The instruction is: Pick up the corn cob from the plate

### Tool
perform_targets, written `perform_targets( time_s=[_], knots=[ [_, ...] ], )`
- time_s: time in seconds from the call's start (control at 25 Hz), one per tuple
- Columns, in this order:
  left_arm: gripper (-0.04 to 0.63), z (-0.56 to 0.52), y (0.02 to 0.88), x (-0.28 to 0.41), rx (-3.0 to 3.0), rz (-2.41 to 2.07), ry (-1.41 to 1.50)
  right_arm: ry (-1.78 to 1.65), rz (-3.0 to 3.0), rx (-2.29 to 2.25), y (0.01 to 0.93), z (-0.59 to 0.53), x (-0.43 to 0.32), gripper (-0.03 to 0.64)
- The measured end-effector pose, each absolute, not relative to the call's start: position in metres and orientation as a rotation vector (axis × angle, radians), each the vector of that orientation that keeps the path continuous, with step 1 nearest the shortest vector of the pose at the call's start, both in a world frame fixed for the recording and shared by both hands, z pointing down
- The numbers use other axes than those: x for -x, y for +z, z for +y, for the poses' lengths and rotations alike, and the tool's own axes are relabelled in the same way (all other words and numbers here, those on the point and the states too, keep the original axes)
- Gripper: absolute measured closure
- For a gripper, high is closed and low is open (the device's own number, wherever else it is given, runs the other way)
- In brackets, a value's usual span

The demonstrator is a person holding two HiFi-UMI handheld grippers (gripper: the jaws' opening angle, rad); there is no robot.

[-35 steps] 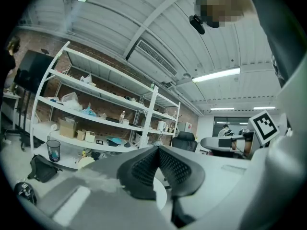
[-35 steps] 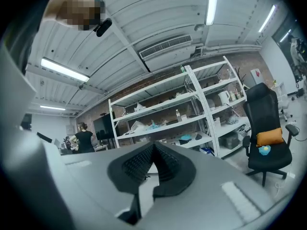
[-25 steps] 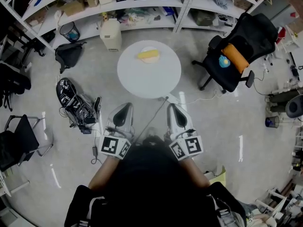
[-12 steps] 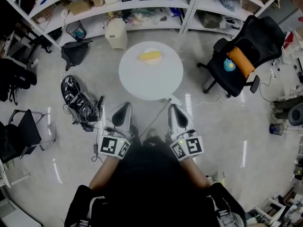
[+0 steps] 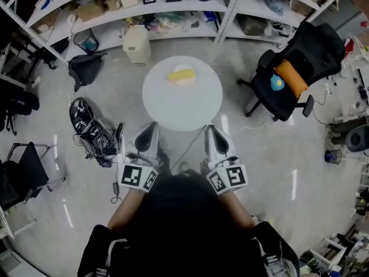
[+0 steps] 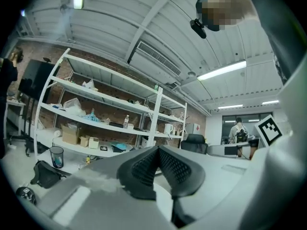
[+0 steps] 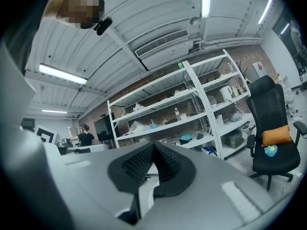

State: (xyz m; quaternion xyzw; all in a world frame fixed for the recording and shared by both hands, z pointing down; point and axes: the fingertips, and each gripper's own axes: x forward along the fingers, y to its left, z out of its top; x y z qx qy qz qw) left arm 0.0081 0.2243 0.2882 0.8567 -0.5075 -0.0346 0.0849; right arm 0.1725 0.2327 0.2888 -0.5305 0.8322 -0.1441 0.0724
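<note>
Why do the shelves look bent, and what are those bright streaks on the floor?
Head view: a wide lens bows the shelves; the floor streaks look like lamp reflections. Left gripper view: fisheye with dark corners, ceiling lamp glaring. Right gripper view: same curving and dark corners.

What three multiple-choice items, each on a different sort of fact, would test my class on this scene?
1. Where on the round table does the plate with the corn cob stand? A near edge; B far side; C dead centre.
2. What colour is the cushion on the office chair? A orange; B green; C white.
3. How do the jaws of the right gripper stand? A wide open; B shut on the corn cob; C shut, empty.
Key: 1 B, the plate sits beyond the table's middle in the head view. 2 A, an orange roll lies on the black seat. 3 C, the pads meet with nothing between them.
</note>
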Motion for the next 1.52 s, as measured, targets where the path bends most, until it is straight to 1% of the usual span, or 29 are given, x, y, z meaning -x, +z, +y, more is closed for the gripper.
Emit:
perform_targets(
  time_s=[0.44,1.0,1.52],
  knots=[
    [0.591,0.151,0.282,0.022,-2.589,-1.415,-0.120,-0.445,2.435,1.665,0.278,0.166,-0.141,0.609],
    [0.591,0.081,0.292,0.078,-2.609,-1.261,-0.116,-0.454,2.320,1.839,0.276,0.107,-0.096,0.609],
    [0.591,0.057,0.299,0.083,-2.585,-1.228,-0.132,-0.470,2.305,1.872,0.286,0.084,-0.089,0.609]
  ],
)
